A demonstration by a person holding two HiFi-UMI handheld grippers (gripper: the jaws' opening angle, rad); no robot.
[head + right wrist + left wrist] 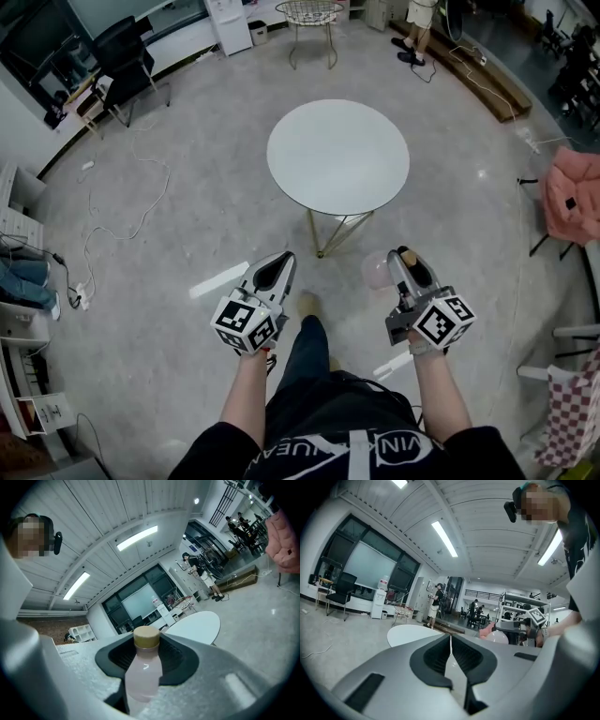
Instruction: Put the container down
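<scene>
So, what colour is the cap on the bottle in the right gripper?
Tan; the round cap of the pale pink bottle shows best in the right gripper view.

Round white table point(337, 155) on grey floor point(187, 234) — ceiling striplights point(444, 538).

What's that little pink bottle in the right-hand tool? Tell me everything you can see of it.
The bottle is small, of cloudy pale-pink plastic by its look, with rounded shoulders and a tan cap on top. The right gripper clamps it just below the cap from both sides. It hangs in the air, short of the white round table.
</scene>
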